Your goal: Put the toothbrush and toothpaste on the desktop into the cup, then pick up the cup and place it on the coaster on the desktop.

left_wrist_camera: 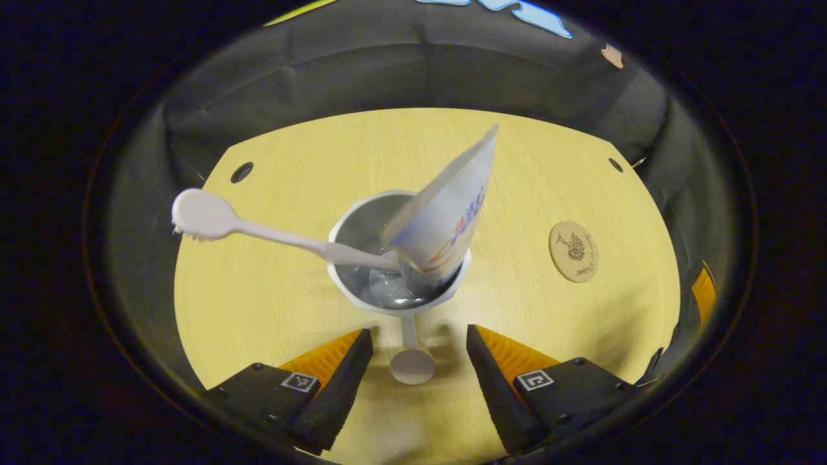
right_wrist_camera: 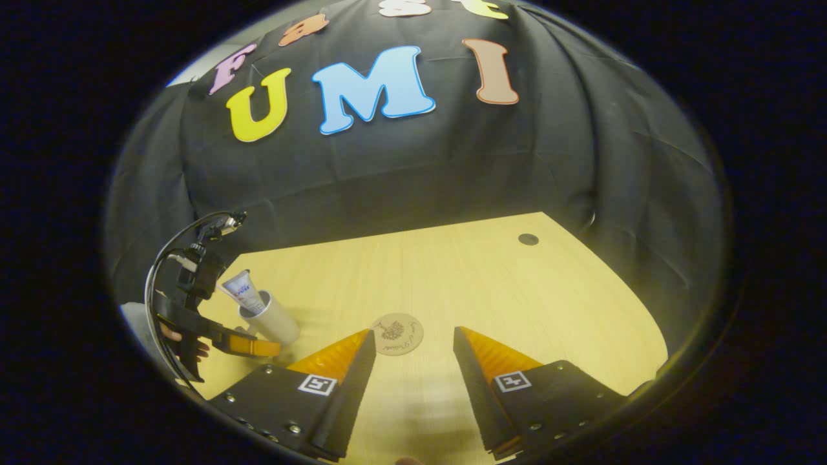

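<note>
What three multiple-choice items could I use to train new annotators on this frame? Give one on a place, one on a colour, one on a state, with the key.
1. Where is the white plastic toothbrush?
A. Flat on the desktop
B. In the white cup, head sticking out
C. On the coaster

2. What colour is the round cork coaster?
A. Blue
B. Tan
C. Black

3. How does the left gripper stand?
A. Open, in front of the cup
B. Shut on the cup
C. Shut on the toothpaste

Key:
1 B: its handle runs down into the white cup, beside the white toothpaste tube.
2 B: it lies tan on the light wooden desktop, apart from the cup.
3 A: the fingers are spread wide, gripping nothing; the right gripper view shows it beside the cup.
</note>
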A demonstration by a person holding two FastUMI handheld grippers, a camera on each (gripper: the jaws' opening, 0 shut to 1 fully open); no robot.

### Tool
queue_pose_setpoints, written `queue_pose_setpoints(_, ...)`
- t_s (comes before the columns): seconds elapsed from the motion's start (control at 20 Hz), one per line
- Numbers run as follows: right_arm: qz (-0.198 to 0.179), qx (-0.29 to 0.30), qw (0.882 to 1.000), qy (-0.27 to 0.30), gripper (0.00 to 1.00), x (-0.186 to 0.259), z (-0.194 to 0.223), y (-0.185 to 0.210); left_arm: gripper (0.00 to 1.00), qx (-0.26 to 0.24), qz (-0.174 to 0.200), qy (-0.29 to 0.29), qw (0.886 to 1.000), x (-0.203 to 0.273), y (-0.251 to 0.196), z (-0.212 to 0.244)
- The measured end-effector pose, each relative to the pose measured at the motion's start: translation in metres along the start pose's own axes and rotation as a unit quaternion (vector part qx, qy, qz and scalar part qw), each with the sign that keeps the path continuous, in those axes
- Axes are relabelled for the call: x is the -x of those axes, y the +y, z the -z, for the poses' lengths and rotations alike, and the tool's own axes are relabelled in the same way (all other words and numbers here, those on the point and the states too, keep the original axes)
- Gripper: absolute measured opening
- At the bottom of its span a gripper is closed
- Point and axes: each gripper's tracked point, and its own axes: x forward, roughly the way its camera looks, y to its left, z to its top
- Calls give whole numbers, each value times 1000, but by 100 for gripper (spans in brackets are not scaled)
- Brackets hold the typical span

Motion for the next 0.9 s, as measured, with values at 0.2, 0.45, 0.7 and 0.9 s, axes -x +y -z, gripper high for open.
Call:
queue_pose_setpoints(0.2, 4, -3, 1000, 13, 73, 0, 3, -2, 86, -1, -7, 4, 1000, -6, -2, -2)
queue_pose_setpoints(0.45, 6, -6, 1000, 23, 73, 1, 4, -2, 63, 16, -20, -4, 1000, -13, 8, -5)
queue_pose_setpoints(0.7, 10, -3, 999, 35, 73, -1, 9, -3, 52, 28, -16, -1, 999, -19, 13, -5)
queue_pose_setpoints(0.9, 10, -3, 999, 46, 73, -1, 14, -2, 38, 19, -16, -5, 1000, -22, 13, -5)
